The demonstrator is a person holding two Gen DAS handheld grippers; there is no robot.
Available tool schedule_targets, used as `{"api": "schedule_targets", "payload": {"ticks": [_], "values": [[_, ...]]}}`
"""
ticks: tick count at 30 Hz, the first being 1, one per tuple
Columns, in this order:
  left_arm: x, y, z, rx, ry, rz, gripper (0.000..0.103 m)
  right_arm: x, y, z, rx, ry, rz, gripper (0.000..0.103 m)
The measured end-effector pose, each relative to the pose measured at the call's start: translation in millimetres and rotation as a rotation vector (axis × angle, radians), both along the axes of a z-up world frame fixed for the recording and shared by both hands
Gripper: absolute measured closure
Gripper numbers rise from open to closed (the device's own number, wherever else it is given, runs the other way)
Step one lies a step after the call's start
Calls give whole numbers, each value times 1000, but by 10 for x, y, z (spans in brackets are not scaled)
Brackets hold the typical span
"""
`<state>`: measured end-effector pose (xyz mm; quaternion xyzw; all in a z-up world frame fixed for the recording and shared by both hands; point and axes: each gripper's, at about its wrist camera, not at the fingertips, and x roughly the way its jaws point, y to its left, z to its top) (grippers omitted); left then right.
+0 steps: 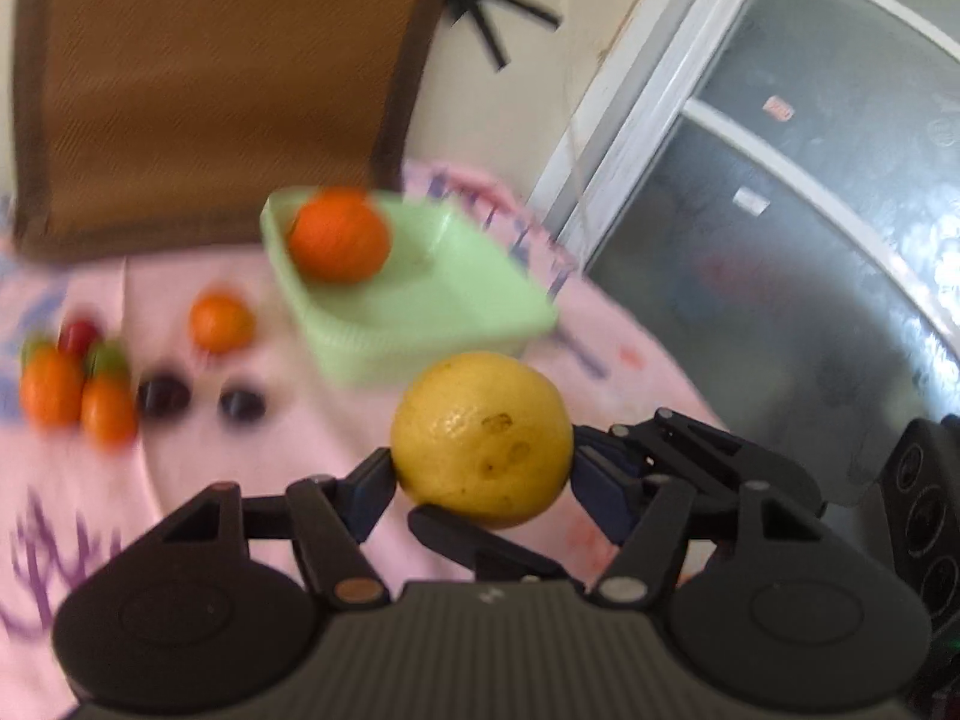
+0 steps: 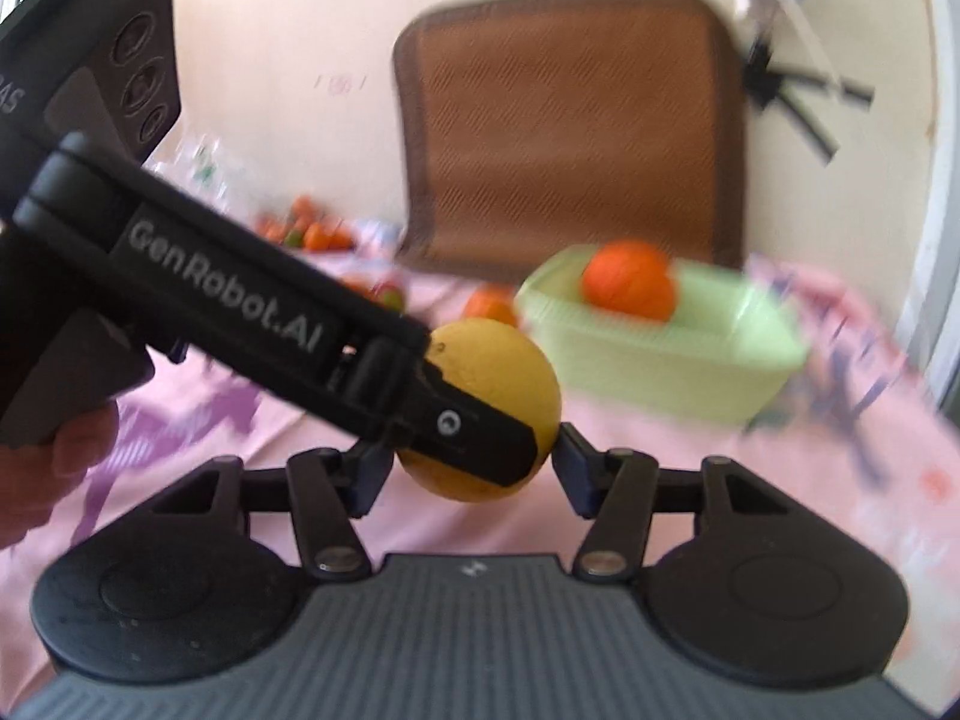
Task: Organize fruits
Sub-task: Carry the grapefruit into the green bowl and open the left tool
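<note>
My left gripper [image 1: 483, 474] is shut on a yellow citrus fruit [image 1: 482, 437], held above the pink cloth. In the right wrist view the same yellow fruit [image 2: 510, 372] sits between my right gripper's fingers [image 2: 474, 468]; the left gripper's body [image 2: 252, 306] crosses in front of it. Whether the right fingers press the fruit is unclear. A light green tray [image 1: 432, 312] lies behind with one orange [image 1: 339, 234] in it; it also shows in the right wrist view [image 2: 672, 354] with the orange [image 2: 629, 288].
On the pink cloth [image 1: 300, 480] left of the tray lie a small orange [image 1: 221, 322], two dark plums [image 1: 162, 396], two more oranges [image 1: 51, 390] and red and green fruits. A brown mat [image 1: 210, 78] leans on the wall. A glass door [image 1: 810, 210] stands right.
</note>
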<state>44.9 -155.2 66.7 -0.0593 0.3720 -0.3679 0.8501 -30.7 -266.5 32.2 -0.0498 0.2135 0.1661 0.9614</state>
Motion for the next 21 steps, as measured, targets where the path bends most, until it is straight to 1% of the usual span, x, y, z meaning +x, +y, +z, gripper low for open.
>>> {"api": "schedule_targets", "payload": {"ticks": [3,4,6,8,11,15,18,21], "values": [[213,-230,343,1,-111,-18,38,158,-134,296,12,-101,-56,43],[307,-299,398,1,-127,-21,38,223,-173,369,15,-134,-78,43],[508,-404,394,-7,-112,-11,38,388,-245,457,29,-166,-122,43],[695,-495,273,-3,-70,4,37,579,-308,442,52,-150,-151,43],[891,-559,36,9,-2,25,37,782,-341,277,73,-81,-171,43],[1078,-591,-191,-9,69,31,37,999,-352,66,55,-18,-179,43],[1122,-652,-249,-8,79,22,37,1048,-369,-16,42,2,-192,43],[1134,-719,-266,-4,78,15,37,1016,-368,-68,19,-3,-210,43]]}}
